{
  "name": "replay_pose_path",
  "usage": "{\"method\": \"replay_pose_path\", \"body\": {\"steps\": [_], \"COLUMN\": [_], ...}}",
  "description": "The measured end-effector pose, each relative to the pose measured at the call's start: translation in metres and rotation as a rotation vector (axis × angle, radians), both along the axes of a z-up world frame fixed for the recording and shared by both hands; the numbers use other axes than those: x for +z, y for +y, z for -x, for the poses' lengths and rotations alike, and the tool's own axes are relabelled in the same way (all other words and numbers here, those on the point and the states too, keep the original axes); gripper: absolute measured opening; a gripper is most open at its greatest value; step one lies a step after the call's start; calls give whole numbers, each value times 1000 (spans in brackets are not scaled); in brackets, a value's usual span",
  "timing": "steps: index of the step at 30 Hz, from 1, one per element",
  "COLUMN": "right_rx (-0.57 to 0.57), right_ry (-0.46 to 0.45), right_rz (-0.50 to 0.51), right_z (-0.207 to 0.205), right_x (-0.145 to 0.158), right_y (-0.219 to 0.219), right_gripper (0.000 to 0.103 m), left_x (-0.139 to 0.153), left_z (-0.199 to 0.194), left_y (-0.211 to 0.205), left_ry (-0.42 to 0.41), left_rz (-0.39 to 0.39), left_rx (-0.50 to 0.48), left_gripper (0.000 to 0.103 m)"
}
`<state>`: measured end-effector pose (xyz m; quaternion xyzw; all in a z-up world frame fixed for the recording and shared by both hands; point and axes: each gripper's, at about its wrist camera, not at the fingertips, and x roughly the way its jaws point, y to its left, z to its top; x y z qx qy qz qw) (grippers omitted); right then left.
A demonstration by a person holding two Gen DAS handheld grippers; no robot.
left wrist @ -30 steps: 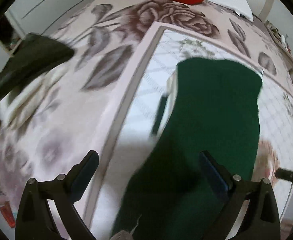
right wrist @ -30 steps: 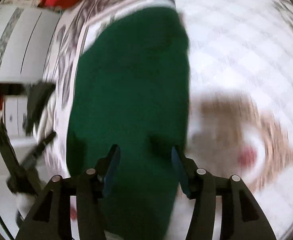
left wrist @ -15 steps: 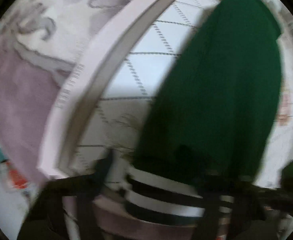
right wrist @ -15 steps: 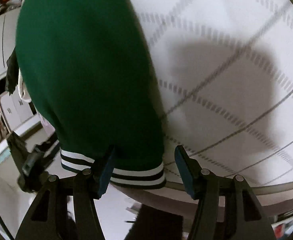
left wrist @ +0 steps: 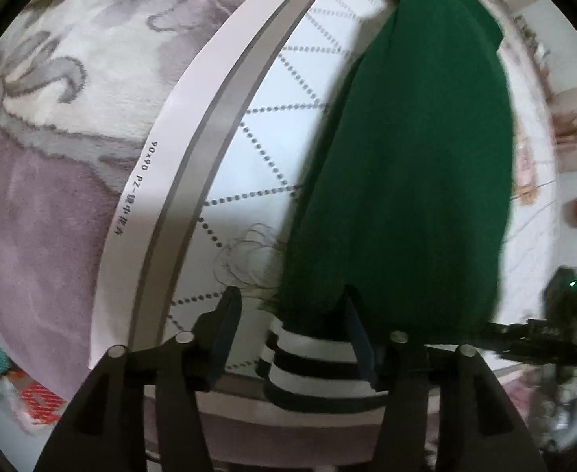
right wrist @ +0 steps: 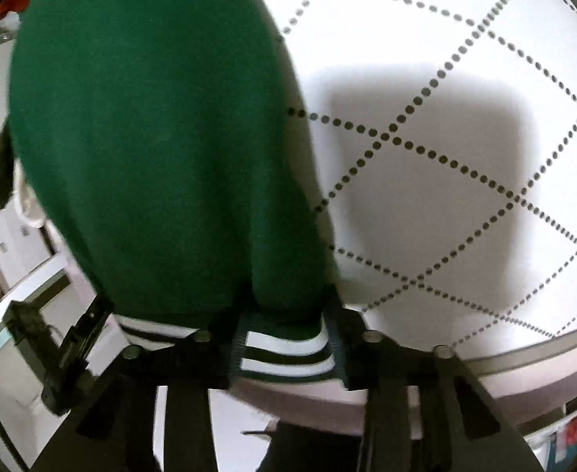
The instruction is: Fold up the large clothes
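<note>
Green knitwear [left wrist: 406, 165], a large garment with a black-and-white striped hem [left wrist: 312, 362], lies lengthwise on the white mat [left wrist: 257, 149] printed with dotted lines. In the left wrist view it fills the centre and right of the frame, running from the upper right down to the bottom centre; in the right wrist view it takes up the left half. We read it as already narrowed into a long strip, so the hem end nearest us is the natural place to take hold for the next fold along its length.

Our left gripper [left wrist: 292, 330] sits at the bottom centre of its frame with its fingers spread fairly wide around one corner of the hem. One finger presses on the green cloth just above the stripes; the other stands over bare mat. We judge that nothing is pinched yet.

Our right gripper [right wrist: 284, 338] has its fingers narrower and set on either side of the other hem corner, with striped ribbing filling the gap between them. Whether they truly clamp it we cannot tell.

Having one claw at each corner makes sense: the hem can rise level and travel toward the far end without twisting. The pale floral blanket [left wrist: 72, 78] under the mat, at the upper left, is soft, so a low grab might catch the mat too.
</note>
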<state>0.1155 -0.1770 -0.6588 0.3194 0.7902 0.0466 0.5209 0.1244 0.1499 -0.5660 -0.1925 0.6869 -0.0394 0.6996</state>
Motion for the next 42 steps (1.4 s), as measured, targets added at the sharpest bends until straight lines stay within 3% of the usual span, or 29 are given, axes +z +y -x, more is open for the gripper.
{"method": "replay_pose_path", "body": {"steps": [1,2,3,6,8,11,18,20,21,22,23,24,26,28,32,35,39,42], "right_rx": [-25,-43,-59,-119,-164,-233,-262,-249,-258,-263,-271,-296,-301,-314,-340,-304,-326,-371], "right_ry": [-22,-34,-45,-46,-73,-86,-95,-108,-110,-107,-105,-103,-112,-119,-79,-7,134,180], "right_rz": [-48,-74,-93,-180,-264,-366,-425,-419,-426,-425,-426,-435,-431,-432,-444,-442,-507,-578], "right_z": [6,11,15,32,31,35,39,28,29,28,25,26,25,28,47,81,135,151], "right_x": [5,8,8,-18,-34,-45,-52,-54,-54,-57,-60,-62,-61,-54,-38,-15,26,67], "right_y": [-7,-29,-34,-48,-47,-48,-39,-27,-25,-24,-17,-15,-13,-16,-28,-32,-35,-35], "right_gripper": [54,66,72,74,78,80,80,78,68,58,40,36,32,29,26,25,25,24], "left_x": [1,-2,-10,-44,-56,-50,-42,-38,-40,-38,-37,-36,-35,-28,-6,16,59,94], "left_z": [-1,-1,-3,-11,-15,-21,-29,-31,-34,-34,-32,-32,-27,-19,10,53,104,107], "left_y": [5,8,11,9,1,-15,-30,-35,-34,-32,-29,-27,-11,-7,-14,-14,-2,-2], "left_ry": [-11,-15,-12,42,51,6,-57,-96,-107,-117,-123,-125,-129,-131,-95,-10,103,129], "left_rz": [89,151,201,284,295,279,232,220,209,193,175,162,190,215,226,241,244,247], "left_rx": [19,37,66,99,85,35,-16,-12,-14,-20,-24,-20,1,16,15,30,55,53], "left_gripper": [57,68,70,70,74,76,76,76,74,64,50,45,30,26,25,25,25,25]}}
